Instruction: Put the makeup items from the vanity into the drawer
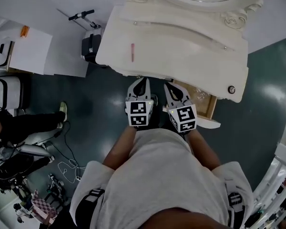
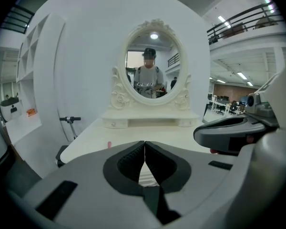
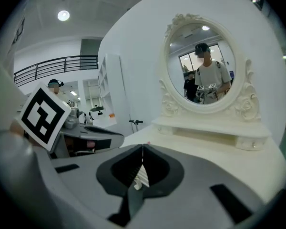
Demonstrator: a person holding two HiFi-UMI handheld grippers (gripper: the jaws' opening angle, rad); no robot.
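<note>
A slim pink makeup stick (image 1: 132, 51) lies on the white vanity top (image 1: 181, 42), left of centre; it shows as a small pink spot (image 2: 109, 144) in the left gripper view. The vanity's drawer (image 1: 210, 109) stands pulled open at the front right, with a wooden inside. My left gripper (image 1: 142, 79) and right gripper (image 1: 168, 85) hang side by side at the vanity's front edge, pointing toward the mirror. The left gripper (image 2: 144, 144) is shut with nothing between its pads. The right gripper (image 3: 143, 149) is shut and empty too.
An oval mirror (image 2: 154, 66) in a carved frame rises at the vanity's back. A kick scooter (image 1: 86, 18) and a black case (image 1: 90, 46) stand left of the vanity. A seated person (image 1: 24, 123) and loose cables (image 1: 66, 168) are on the floor at left.
</note>
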